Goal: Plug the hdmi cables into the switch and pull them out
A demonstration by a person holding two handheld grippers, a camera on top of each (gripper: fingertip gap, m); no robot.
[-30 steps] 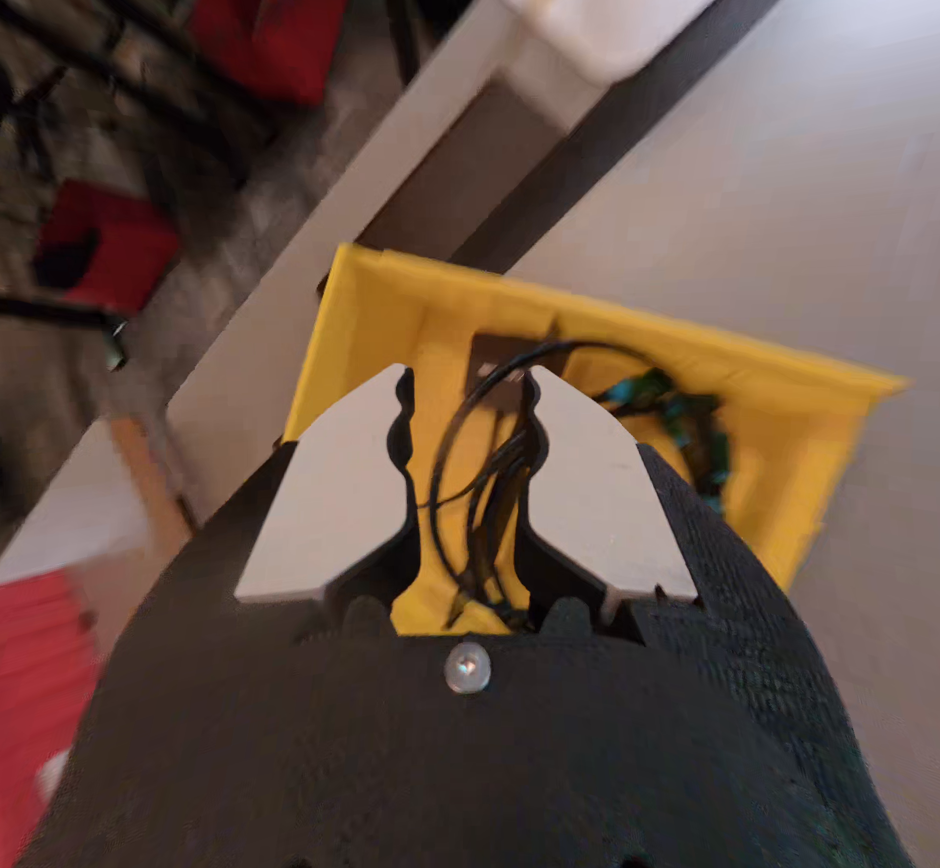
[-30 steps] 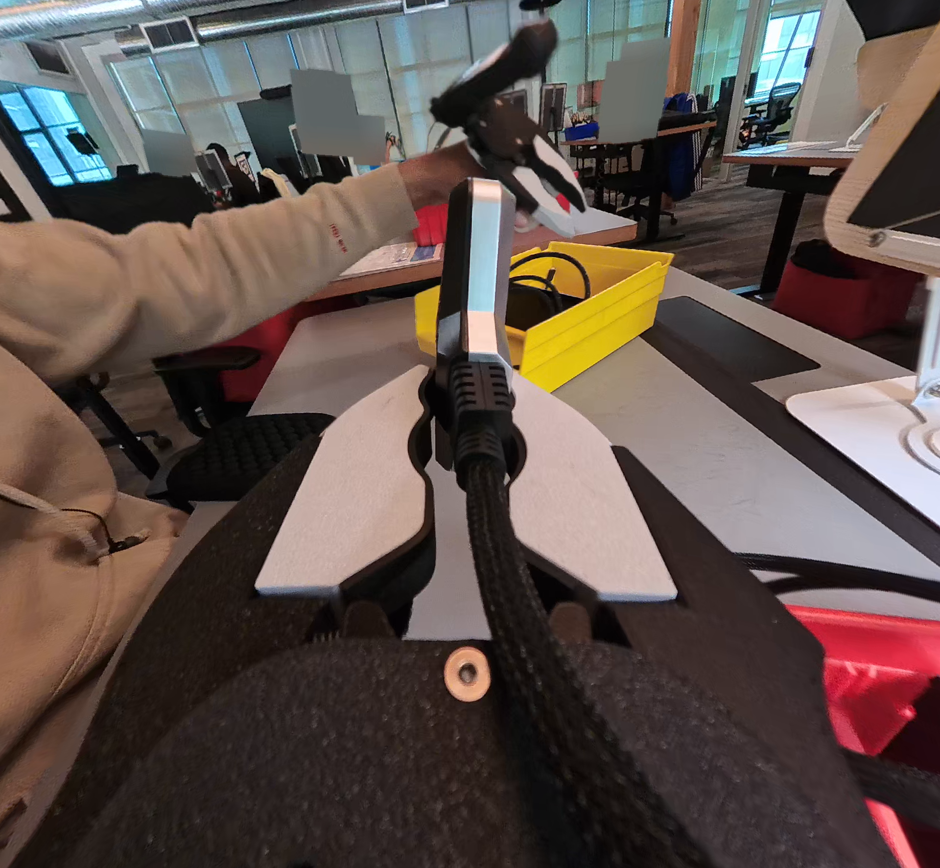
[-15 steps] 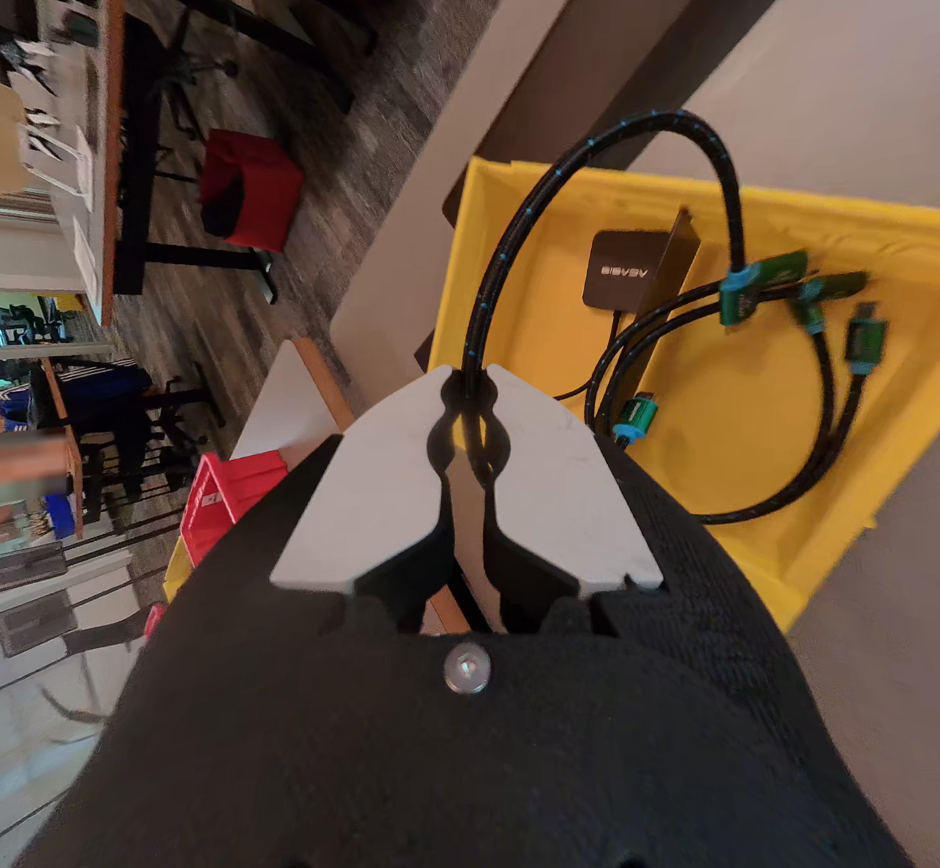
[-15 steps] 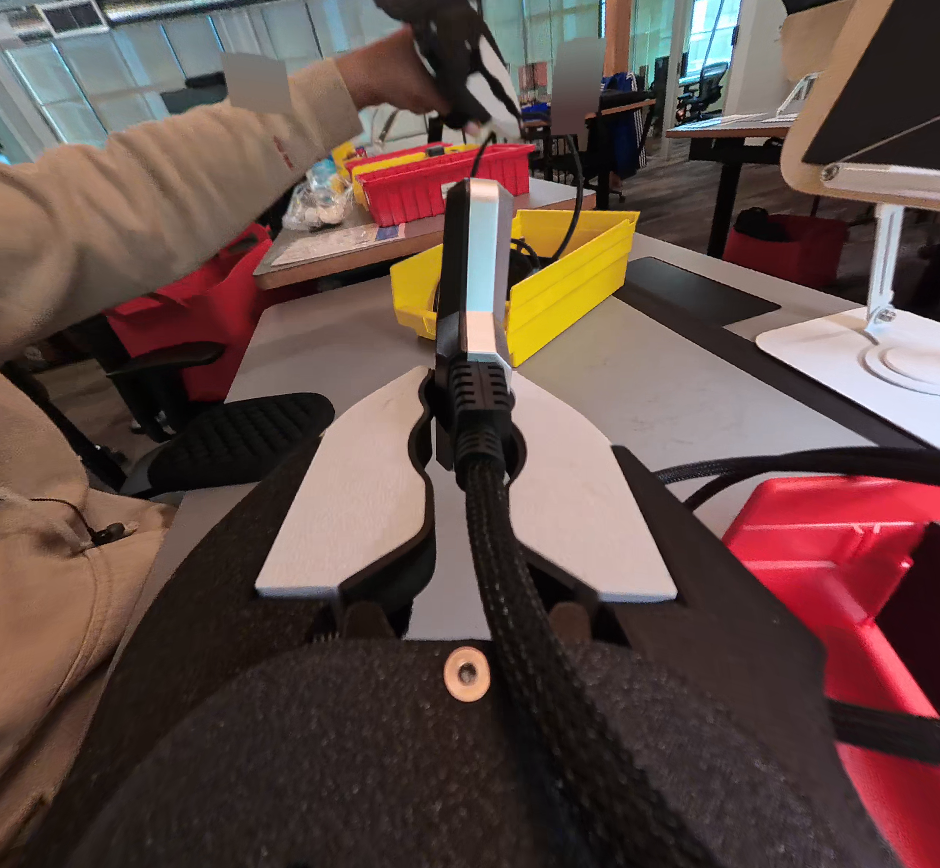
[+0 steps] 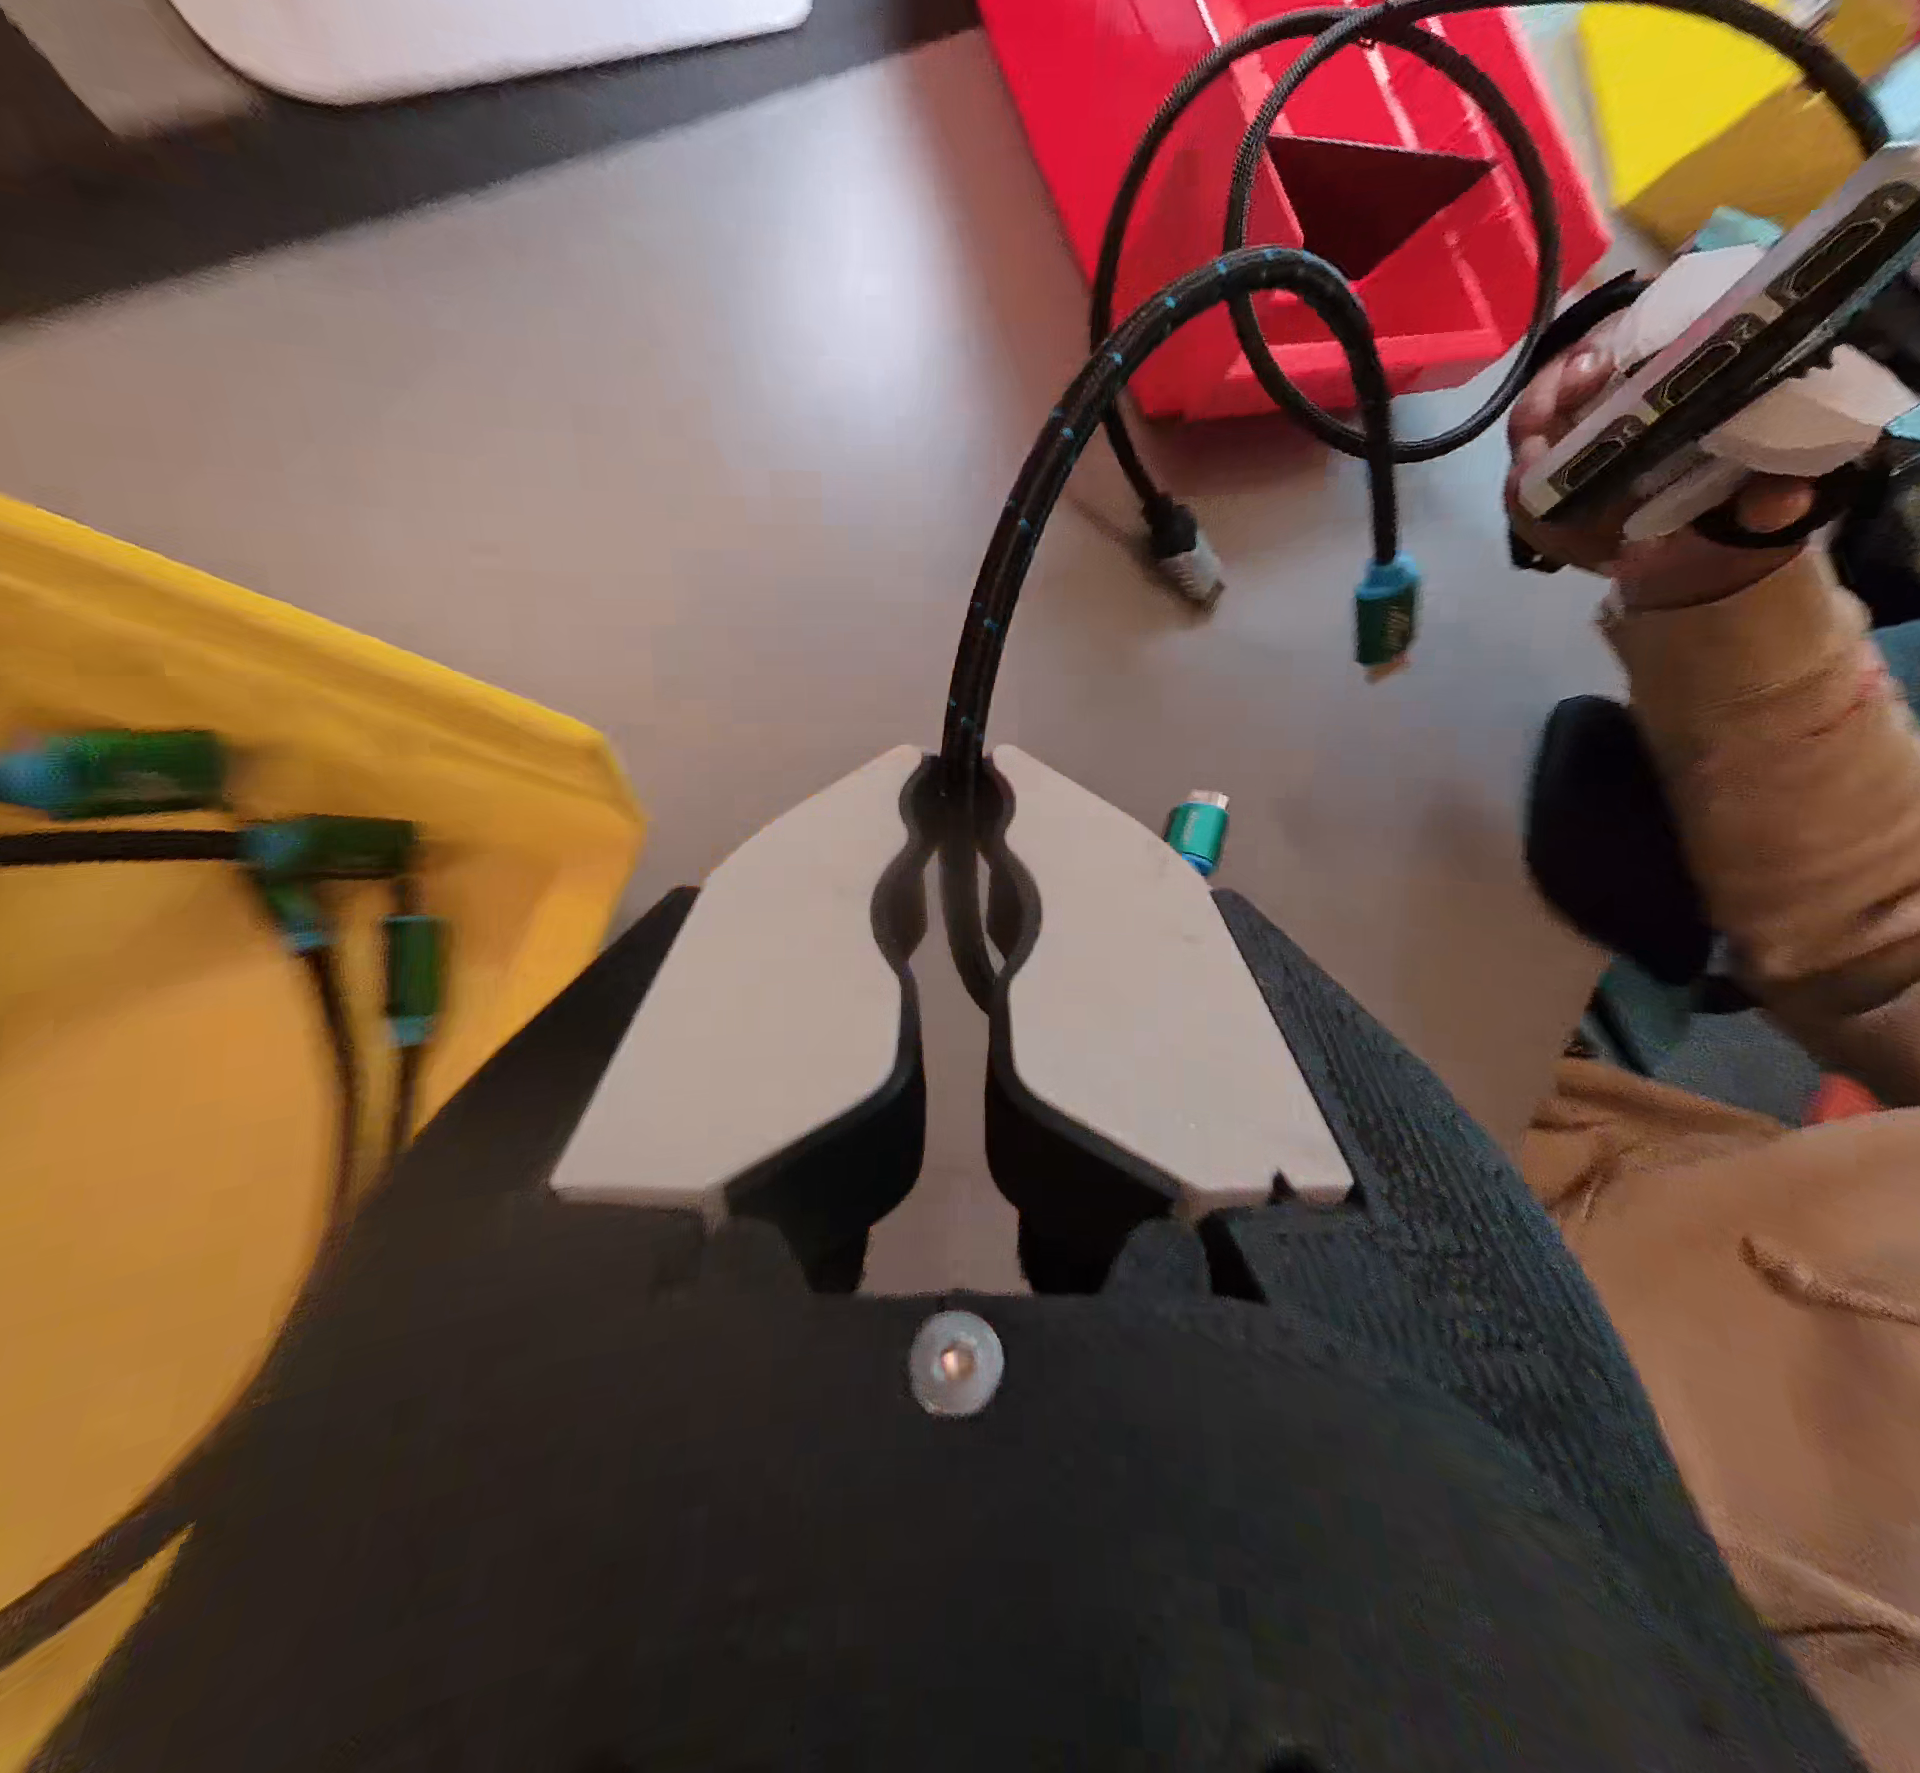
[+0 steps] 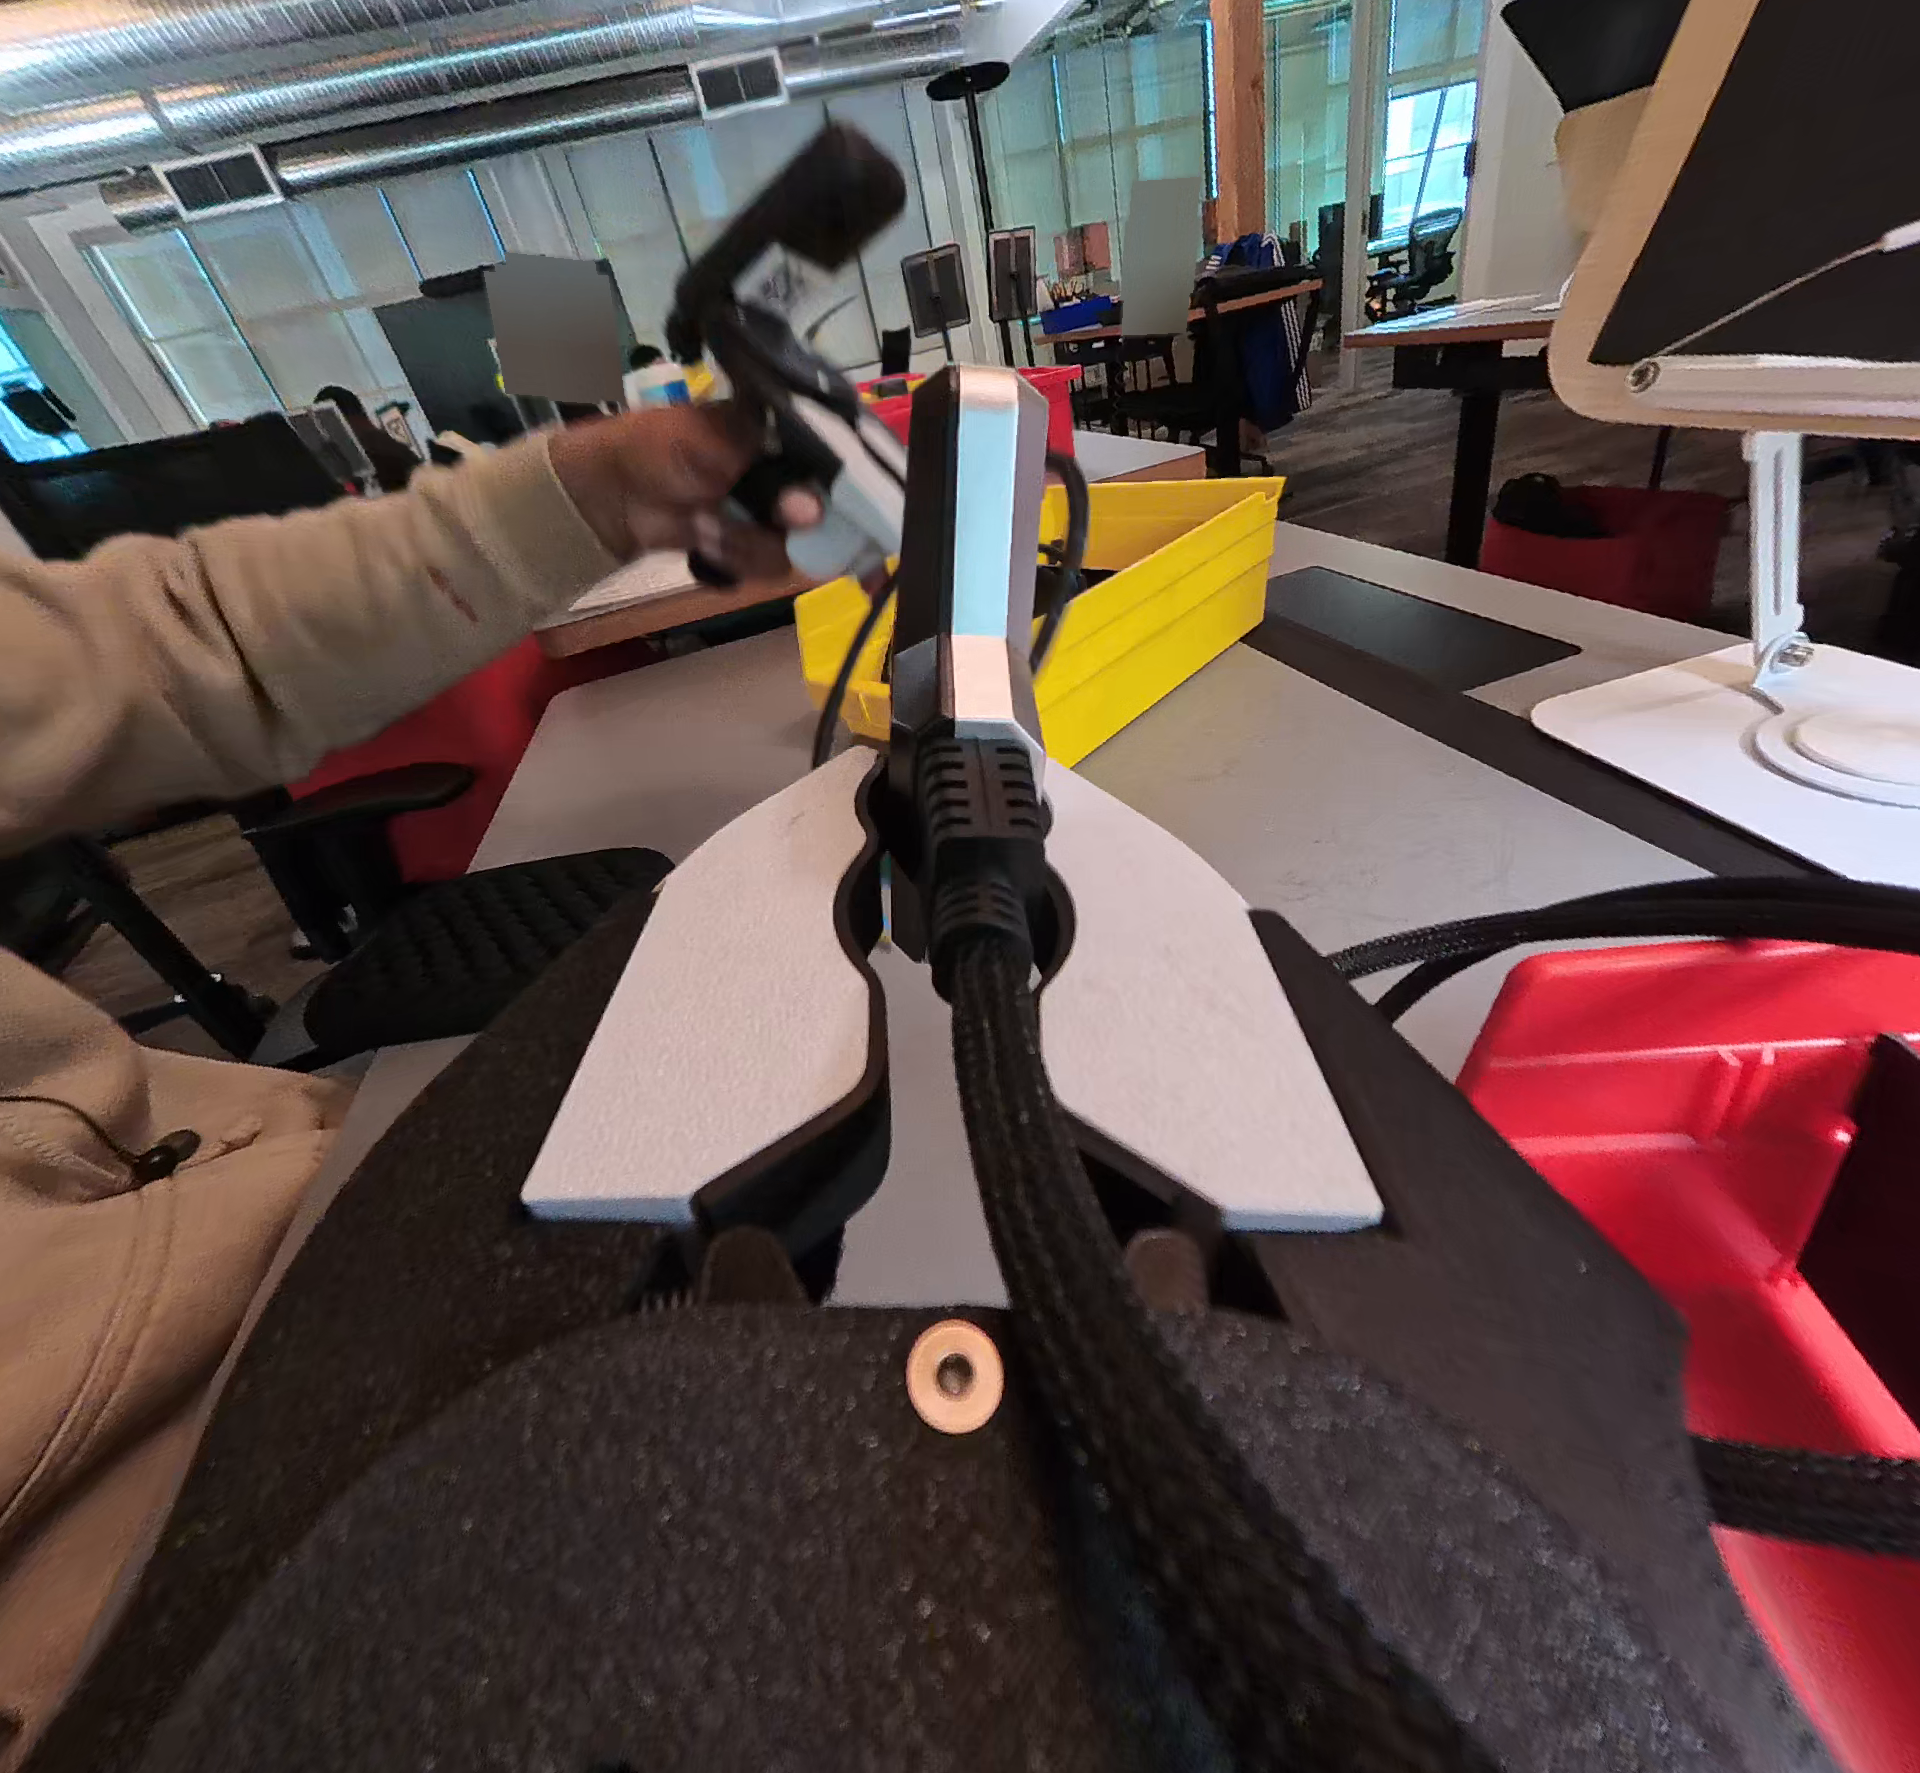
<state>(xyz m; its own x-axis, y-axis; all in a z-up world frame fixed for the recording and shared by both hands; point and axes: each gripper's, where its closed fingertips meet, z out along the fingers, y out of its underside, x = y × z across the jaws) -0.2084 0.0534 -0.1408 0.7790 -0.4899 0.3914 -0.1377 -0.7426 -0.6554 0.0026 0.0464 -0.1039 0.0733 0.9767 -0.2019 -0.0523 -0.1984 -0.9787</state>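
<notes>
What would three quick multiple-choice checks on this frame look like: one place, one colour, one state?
1. Where do the spare cables lie?
A. yellow bin
B. red bin
C. white stand base

2. What colour is the hanging plug on the held cable?
A. orange
B. teal
C. white

3. What is the left gripper's state?
A. open, empty
B. shut on the switch
C. shut on the cable

Answers:
1 A: the spare cables rest in the yellow bin.
2 B: the hanging plug has a teal shell.
3 C: the left gripper pinches the cable; the right gripper holds the switch.
</notes>
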